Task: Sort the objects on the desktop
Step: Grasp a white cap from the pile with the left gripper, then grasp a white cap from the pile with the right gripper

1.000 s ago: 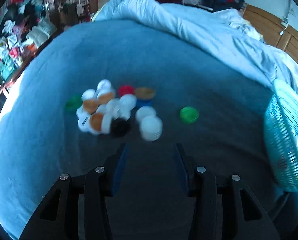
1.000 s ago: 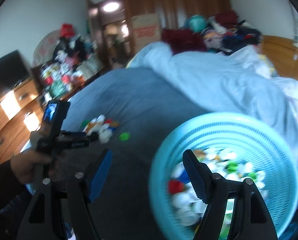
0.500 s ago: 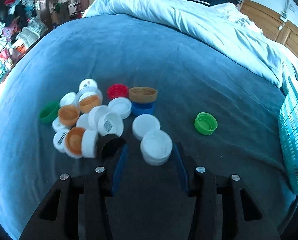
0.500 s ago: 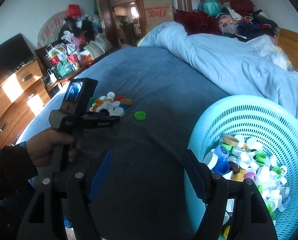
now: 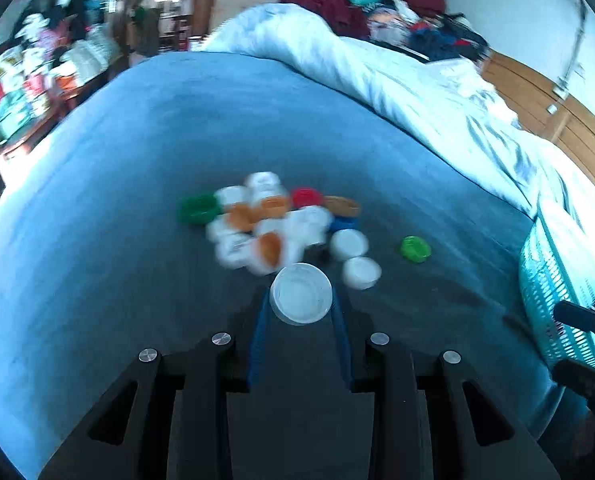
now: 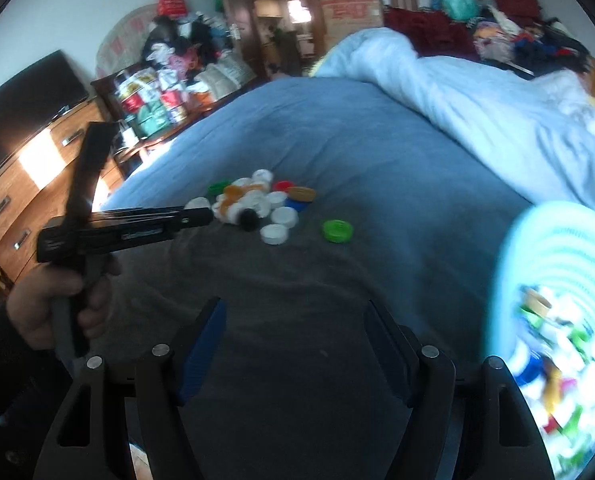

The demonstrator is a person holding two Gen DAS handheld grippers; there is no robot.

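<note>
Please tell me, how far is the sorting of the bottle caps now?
Partly done. The turquoise basket already holds many caps. In hand: the left gripper is shut on a white cap. The right gripper is open and empty. Left: a pile of caps and a lone green cap on the bed.

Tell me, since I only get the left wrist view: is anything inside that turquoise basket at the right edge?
Observer: Yes. The right wrist view looks into the basket: it holds a heap of mixed-colour caps, blurred.
Operator: And the other hand-held gripper?
Observer: The right hand-held gripper is open and empty, above the blue bedspread.
Operator: Who holds mine, the one pinching the white cap?
Observer: A bare hand grips the handle of the left hand-held gripper.
</note>
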